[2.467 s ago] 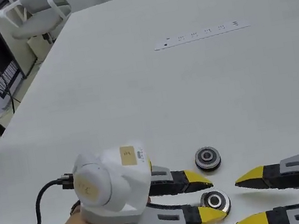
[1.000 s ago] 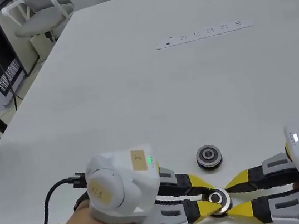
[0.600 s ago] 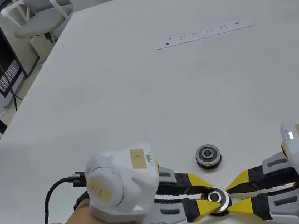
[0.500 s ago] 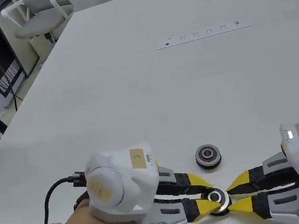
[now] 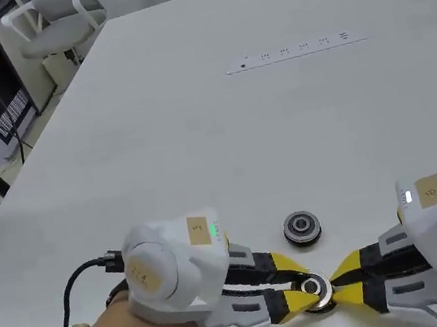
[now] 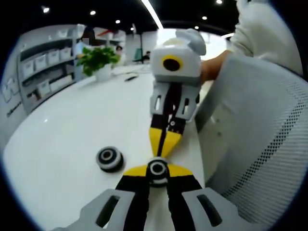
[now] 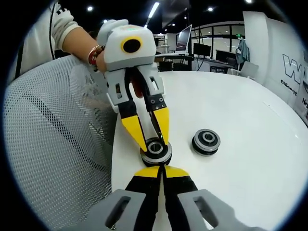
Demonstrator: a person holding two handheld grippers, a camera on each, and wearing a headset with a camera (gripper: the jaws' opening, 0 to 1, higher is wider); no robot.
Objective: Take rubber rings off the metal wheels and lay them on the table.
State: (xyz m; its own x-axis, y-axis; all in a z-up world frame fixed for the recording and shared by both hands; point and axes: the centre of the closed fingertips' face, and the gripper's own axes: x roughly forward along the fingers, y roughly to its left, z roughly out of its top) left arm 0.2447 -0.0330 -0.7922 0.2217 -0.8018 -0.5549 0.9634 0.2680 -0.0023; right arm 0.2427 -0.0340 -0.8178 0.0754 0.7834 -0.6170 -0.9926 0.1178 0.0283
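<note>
Near the front edge of the table [image 5: 198,134], the nearer wheel [image 5: 312,287] sits squarely between two claws meeting head-on. The left gripper [image 5: 300,285] reaches in from the left, its jaws clamped across the wheel's sides. The right gripper [image 5: 341,282] faces it, jaws drawn almost together at the rim; whether they pinch the rubber ring [image 7: 166,155] I cannot tell. Peeling likely means pulling rightward. A second wheel [image 5: 301,227] lies just beyond.

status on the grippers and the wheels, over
Left gripper clamped on the near black-ringed metal wheel. Right gripper shut, tips at that wheel's edge. Second ringed wheel lies clear beside them.
</note>
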